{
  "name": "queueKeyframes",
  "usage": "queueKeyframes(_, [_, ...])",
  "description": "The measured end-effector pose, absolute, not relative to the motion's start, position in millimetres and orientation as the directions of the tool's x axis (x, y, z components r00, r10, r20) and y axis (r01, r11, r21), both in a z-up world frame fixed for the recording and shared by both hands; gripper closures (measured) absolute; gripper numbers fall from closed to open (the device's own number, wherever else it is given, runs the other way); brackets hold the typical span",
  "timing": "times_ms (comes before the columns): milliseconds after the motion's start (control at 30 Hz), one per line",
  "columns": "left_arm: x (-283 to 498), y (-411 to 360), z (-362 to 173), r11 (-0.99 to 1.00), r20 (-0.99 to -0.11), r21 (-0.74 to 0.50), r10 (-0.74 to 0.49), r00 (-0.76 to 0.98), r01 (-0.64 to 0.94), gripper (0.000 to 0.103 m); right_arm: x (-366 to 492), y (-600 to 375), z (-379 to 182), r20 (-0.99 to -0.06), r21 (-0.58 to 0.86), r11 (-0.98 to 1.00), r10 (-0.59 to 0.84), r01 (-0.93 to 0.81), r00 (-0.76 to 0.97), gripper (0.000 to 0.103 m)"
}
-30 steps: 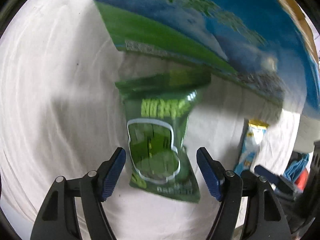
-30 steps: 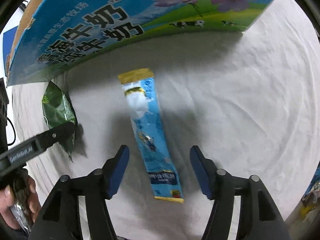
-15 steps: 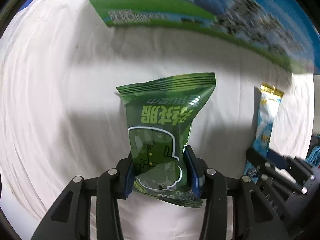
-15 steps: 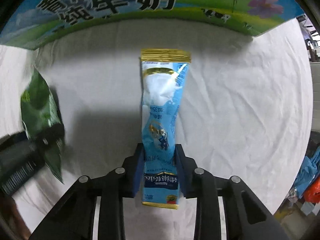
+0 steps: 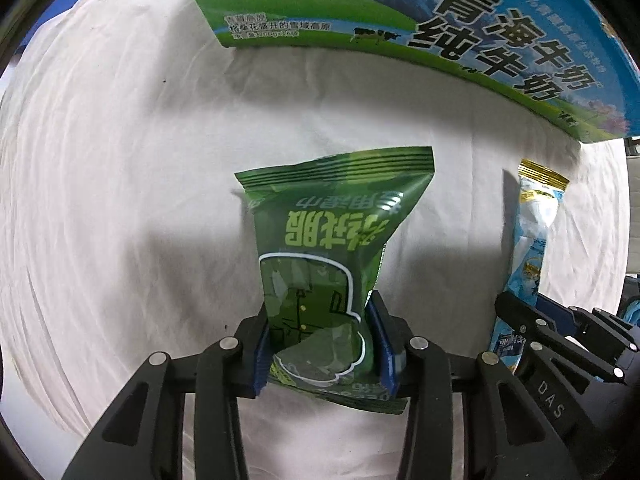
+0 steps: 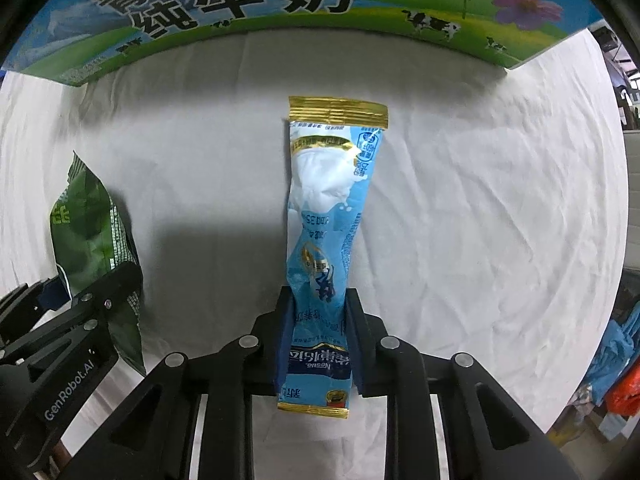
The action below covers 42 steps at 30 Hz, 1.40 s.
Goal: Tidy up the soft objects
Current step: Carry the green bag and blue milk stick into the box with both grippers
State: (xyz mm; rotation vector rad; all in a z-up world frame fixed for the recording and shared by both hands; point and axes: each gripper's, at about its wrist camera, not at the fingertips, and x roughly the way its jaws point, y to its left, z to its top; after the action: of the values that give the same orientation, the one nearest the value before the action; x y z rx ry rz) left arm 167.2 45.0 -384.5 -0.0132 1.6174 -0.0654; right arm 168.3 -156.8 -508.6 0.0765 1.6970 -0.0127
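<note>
My left gripper [image 5: 320,320] is shut on the lower part of a green snack bag [image 5: 324,232], which sticks up above the white cloth. My right gripper [image 6: 319,312] is shut on the lower part of a long light-blue sachet with gold ends [image 6: 332,200], also held off the cloth. In the left wrist view the blue sachet [image 5: 532,240] and right gripper show at the right. In the right wrist view the green bag [image 6: 92,240] and left gripper show at the left.
A large blue-and-green milk carton box [image 5: 460,20] stands on the white cloth [image 5: 100,180] just beyond both packets; it also fills the top of the right wrist view [image 6: 240,0]. Coloured clutter [image 6: 616,360] lies past the cloth's right edge.
Both grippers went from open around their packets to shut on them. Both packets now stand raised off the cloth, nearer the box.
</note>
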Motion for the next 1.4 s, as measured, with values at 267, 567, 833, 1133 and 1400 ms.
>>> queueKeyframes(267, [164, 48, -332, 0.995, -0.996, -0.085, -0.086, 0.021, 0.05, 0.065, 165, -162, -463, -0.99, 0.119, 0.992, 0.121, 0.035, -0.076, 0.083])
queueKeyframes(567, [158, 45, -252, 0.985, -0.977, -0.148, -0.159, 0.14, 0.084, 0.065, 154, -176, -389, -0.975, 0.224, 0.974, 0.224, 0.014, 0.001, 0.083])
queueKeyframes(833, [172, 45, -187, 0.977, -0.948, -0.19, -0.209, 0.24, 0.1, 0.065, 161, -219, -321, -0.942, 0.325, 0.946, 0.322, 0.012, 0.098, 0.083])
queueKeyframes(1133, [231, 36, -146, 0.97, -0.921, -0.203, -0.236, 0.31, 0.136, 0.065, 214, -206, -255, -0.915, 0.358, 0.933, 0.355, -0.02, 0.193, 0.083])
queueKeyframes(1400, [302, 40, -151, 0.957, -0.923, -0.252, -0.283, 0.26, 0.144, 0.065, 271, -194, -246, -0.913, 0.349, 0.936, 0.348, -0.033, 0.214, 0.083])
